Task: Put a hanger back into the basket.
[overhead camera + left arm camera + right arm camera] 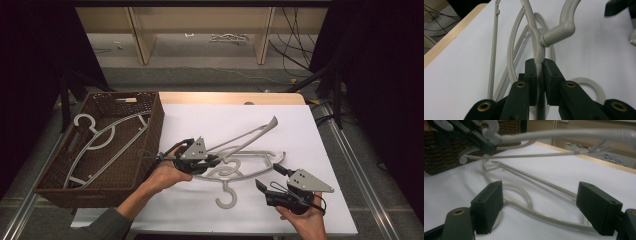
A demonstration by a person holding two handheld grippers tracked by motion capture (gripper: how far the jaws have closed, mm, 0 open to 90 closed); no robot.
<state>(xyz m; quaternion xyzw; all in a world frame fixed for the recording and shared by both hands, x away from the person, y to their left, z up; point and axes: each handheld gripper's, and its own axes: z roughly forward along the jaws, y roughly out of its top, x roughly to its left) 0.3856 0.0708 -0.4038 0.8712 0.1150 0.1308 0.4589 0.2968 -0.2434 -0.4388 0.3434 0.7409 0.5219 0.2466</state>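
Left gripper, frame centre in the high view, is clamping the raised hanger at its neck, just below the hook joint; the far arm is tilting up toward upper right. Right gripper, lower right, is hovering with jaws spread wide, gripping nothing, over the flat hanger lying on the white table. Basket at left is already holding other hangers.

Risks, as I judge them: the thin neck twisting in the pads, and the lifted hanger's hook snagging the flat one and dragging it along.
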